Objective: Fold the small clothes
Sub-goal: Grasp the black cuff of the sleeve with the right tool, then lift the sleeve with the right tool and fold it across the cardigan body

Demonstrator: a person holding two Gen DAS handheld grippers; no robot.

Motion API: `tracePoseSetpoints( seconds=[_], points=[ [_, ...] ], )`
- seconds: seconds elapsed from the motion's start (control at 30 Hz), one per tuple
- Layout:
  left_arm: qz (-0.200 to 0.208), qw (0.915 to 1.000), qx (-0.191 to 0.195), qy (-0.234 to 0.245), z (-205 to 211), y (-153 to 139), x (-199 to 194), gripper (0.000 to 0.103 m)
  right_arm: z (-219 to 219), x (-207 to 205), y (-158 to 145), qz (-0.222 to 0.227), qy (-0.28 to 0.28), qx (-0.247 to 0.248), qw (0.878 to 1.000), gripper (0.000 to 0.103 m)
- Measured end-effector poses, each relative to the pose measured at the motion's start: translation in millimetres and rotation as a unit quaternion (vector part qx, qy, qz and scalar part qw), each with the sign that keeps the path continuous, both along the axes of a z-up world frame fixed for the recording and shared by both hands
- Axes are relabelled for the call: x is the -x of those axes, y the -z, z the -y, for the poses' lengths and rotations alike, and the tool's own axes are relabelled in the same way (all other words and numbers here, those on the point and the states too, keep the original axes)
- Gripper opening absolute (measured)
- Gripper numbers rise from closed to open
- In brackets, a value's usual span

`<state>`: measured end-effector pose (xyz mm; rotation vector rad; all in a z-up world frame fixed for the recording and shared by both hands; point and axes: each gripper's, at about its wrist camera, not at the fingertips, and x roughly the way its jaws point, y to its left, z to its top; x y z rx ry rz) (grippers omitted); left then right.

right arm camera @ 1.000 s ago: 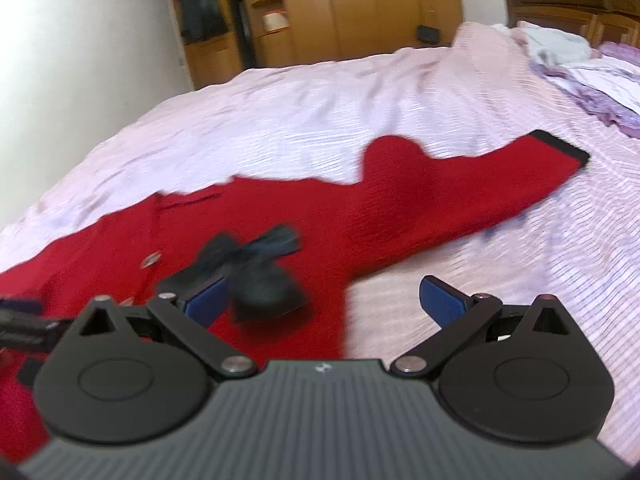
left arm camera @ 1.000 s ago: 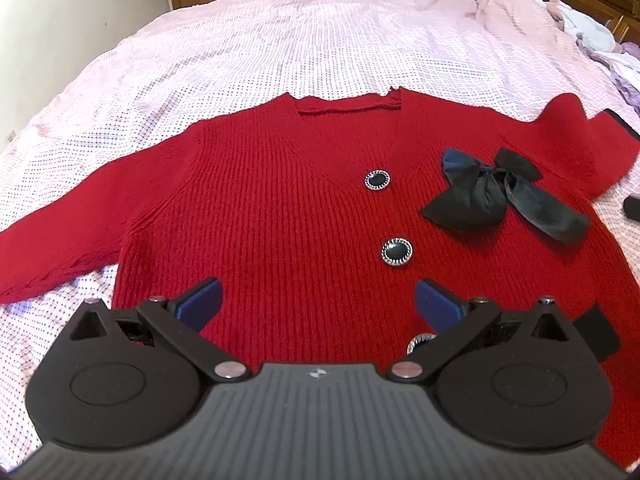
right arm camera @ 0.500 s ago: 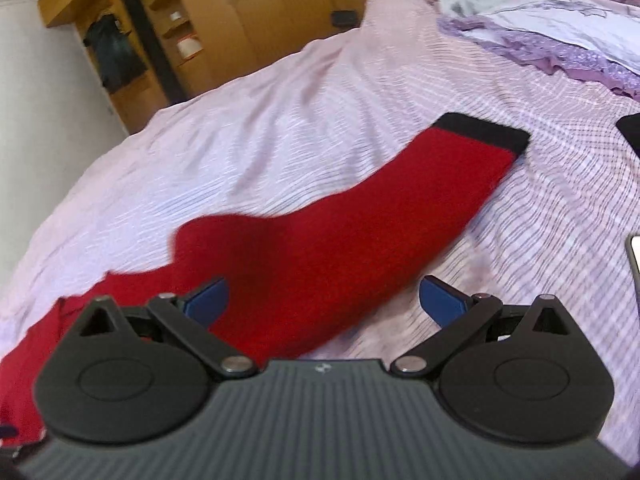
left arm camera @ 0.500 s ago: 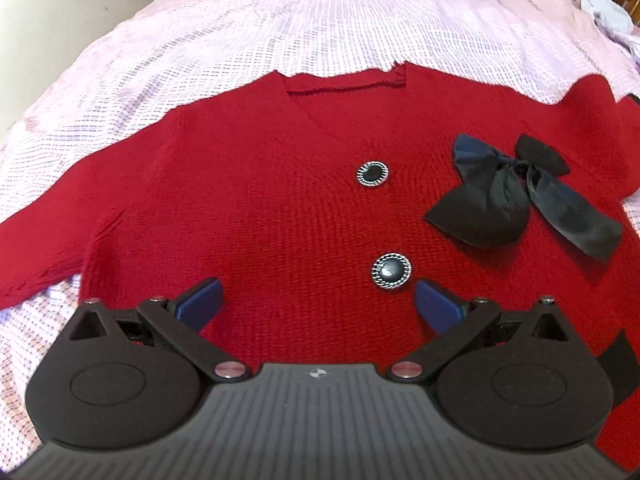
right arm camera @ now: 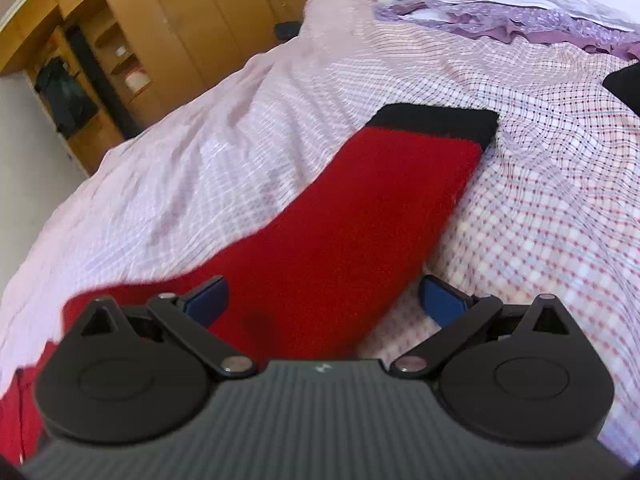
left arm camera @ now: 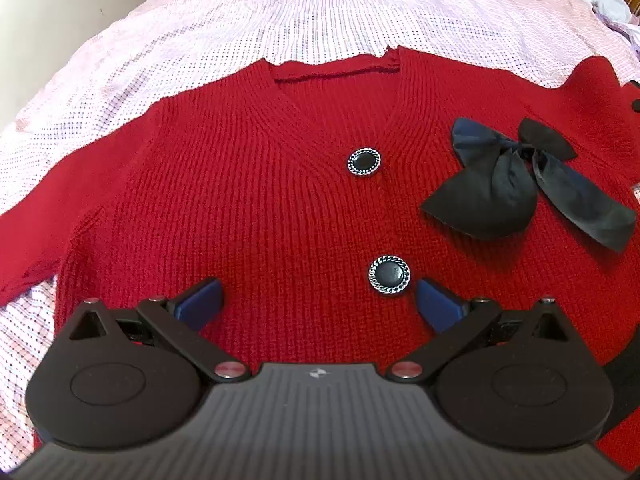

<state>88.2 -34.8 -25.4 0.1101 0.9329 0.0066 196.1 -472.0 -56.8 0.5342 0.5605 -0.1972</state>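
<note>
A small red knit cardigan [left arm camera: 248,184] lies flat, front up, on the bed, with two black round buttons [left arm camera: 363,162] down the middle and a black bow [left arm camera: 500,188] on its right chest. My left gripper [left arm camera: 318,300] is open and empty, low over the lower front of the cardigan. In the right wrist view the cardigan's right sleeve [right arm camera: 360,216] stretches away from me and ends in a black cuff [right arm camera: 436,122]. My right gripper [right arm camera: 322,298] is open and empty, just above the near part of that sleeve.
The bed has a pink checked sheet [left arm camera: 280,20], also seen in the right wrist view [right arm camera: 540,200]. A pile of lilac and white laundry [right arm camera: 520,4] lies at the far right. Wooden wardrobes [right arm camera: 168,20] stand behind the bed. A dark object [right arm camera: 624,84] sits at the right edge.
My left gripper has moved forward and lower over the cardigan's front. My right gripper has swung right, away from the bow, and now faces along the right sleeve toward the cuff.
</note>
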Motion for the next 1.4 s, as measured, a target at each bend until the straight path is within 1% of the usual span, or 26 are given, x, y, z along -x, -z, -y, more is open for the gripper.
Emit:
tracePoseSetpoints(
  seconds=[0.1, 0.13, 0.17, 0.2, 0.23, 0.27, 0.3, 0.33, 0.37, 0.4, 0.47, 0.5, 0.57, 0.73, 0.8, 0.87, 0.97, 1.07, 1.23, 1.4],
  points=[
    [0.002, 1.0, 0.002, 0.002, -0.5, 0.9, 0.9, 0.103, 8.4, -15.2, 2.5, -0.002, 0.001, -0.015, 1.0, 0.103],
    [0.004, 1.0, 0.002, 0.002, -0.7, 1.3, 1.3, 0.103, 9.3, -18.0, 2.3, -0.001, 0.004, -0.015, 1.0, 0.1],
    [0.005, 1.0, 0.003, 0.002, -0.7, 1.7, 1.8, 0.103, 9.2, -18.3, 1.1, 0.001, 0.009, -0.015, 1.0, 0.088],
    [0.007, 1.0, 0.003, 0.002, -0.6, 2.1, 2.3, 0.103, 11.1, -19.2, -0.4, 0.004, 0.019, -0.015, 1.0, 0.078],
    [0.008, 1.0, 0.002, 0.002, -0.1, 2.3, 3.2, 0.103, 13.7, -19.1, -1.3, 0.005, 0.025, -0.019, 0.999, 0.059],
    [0.01, 0.9999, 0.002, 0.003, 0.0, 2.6, 3.7, 0.103, 17.7, -18.7, -1.4, 0.0, 0.036, -0.03, 0.999, 0.051],
    [0.011, 0.9999, 0.002, 0.003, -0.1, 2.8, 4.1, 0.103, 22.6, -17.1, -1.1, -0.004, 0.05, -0.043, 0.998, 0.036],
    [0.012, 0.9999, 0.002, 0.003, -0.2, 3.1, 4.8, 0.103, 27.3, -13.8, -1.0, 0.0, 0.055, -0.056, 0.997, 0.024],
    [0.013, 0.9999, 0.001, 0.004, -0.1, 3.5, 5.3, 0.103, 31.3, -8.2, -1.4, 0.01, 0.057, -0.07, 0.996, 0.018],
    [0.013, 0.9999, -0.001, 0.005, 0.1, 3.9, 5.8, 0.103, 35.4, -1.4, -3.3, 0.022, 0.057, -0.08, 0.995, 0.015],
    [0.014, 0.9999, -0.002, 0.006, 0.3, 4.3, 6.5, 0.103, 36.5, 12.7, -10.4, 0.039, 0.058, -0.073, 0.995, 0.014],
    [0.014, 0.9999, -0.002, 0.006, 0.2, 4.2, 6.7, 0.103, 35.5, 20.5, -16.0, 0.047, 0.057, -0.058, 0.996, 0.014],
    [0.014, 0.9999, -0.002, 0.006, 0.1, 3.7, 7.2, 0.103, 34.0, 34.9, -26.3, 0.055, 0.058, -0.033, 0.996, 0.014],
    [0.014, 0.9999, -0.005, 0.008, 0.5, 1.8, 8.0, 0.103, 32.0, 81.3, -46.5, 0.067, 0.059, 0.011, 0.996, 0.014],
    [0.005, 0.9999, -0.005, 0.011, 0.3, -0.6, 4.8, 0.103, 30.4, 103.0, -51.7, 0.081, 0.062, 0.017, 0.995, 0.014],
    [-0.004, 0.9998, -0.003, 0.017, -1.5, -3.9, 2.2, 0.103, 28.2, 119.8, -55.0, 0.091, 0.062, 0.011, 0.994, 0.014],
    [-0.007, 0.9996, -0.003, 0.025, -4.7, -8.1, 2.3, 0.103, 22.1, 139.1, -59.9, 0.103, 0.057, 0.005, 0.993, 0.014],
    [-0.006, 0.9995, -0.01, 0.029, -9.3, -13.3, 5.4, 0.103, 13.5, 150.3, -68.7, 0.114, 0.047, 0.0, 0.992, 0.014],
    [-0.002, 0.9989, -0.024, 0.04, -16.0, -19.9, 11.7, 0.103, -7.3, 154.9, -87.7, 0.134, 0.028, 0.006, 0.991, 0.014],
    [0.006, 0.999, -0.016, 0.041, -25.9, -29.1, 17.7, 0.103, -37.8, 149.8, -104.9, 0.146, -0.002, 0.01, 0.989, 0.014]
  ],
)
